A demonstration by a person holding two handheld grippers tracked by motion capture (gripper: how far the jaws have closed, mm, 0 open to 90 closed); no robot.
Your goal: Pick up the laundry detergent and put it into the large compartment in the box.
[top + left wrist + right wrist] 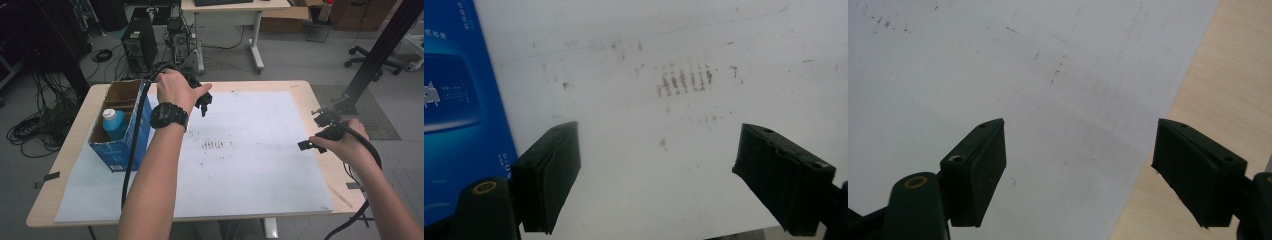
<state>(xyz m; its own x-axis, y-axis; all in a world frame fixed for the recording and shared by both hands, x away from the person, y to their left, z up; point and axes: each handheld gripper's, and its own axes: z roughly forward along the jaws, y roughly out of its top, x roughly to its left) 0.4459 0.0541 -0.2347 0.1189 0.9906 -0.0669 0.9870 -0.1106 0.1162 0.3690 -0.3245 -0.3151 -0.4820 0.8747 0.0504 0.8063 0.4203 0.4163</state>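
**Office floor, wooden table, white sheet: both grippers empty beside the blue box**

Cluttered office behind; our worktop is a wooden table under a scuffed white sheet.

- Left gripper: jaws stand wide apart with nothing between them, bare sheet below, and the blue box wall at the edge of the left gripper view.
- Right gripper: jaws likewise spread and empty, hovering over the sheet's right border near the table edge.
- Blue-and-white bottle: standing upright inside the open blue cardboard box at the table's left, just beside our left forearm.

Risks, as we judge them:
- The left gripper's cable drapes across the box rim; a sweep of the arm could drag or tip the box (it looks light).
- Box walls stand close around the bottle, so a wide approach may strike cardboard before plastic.
- A skewed grip on the cap could tilt the bottle against the wall.

Around us: a computer tower, coiled floor cables and a second desk, all well apart.
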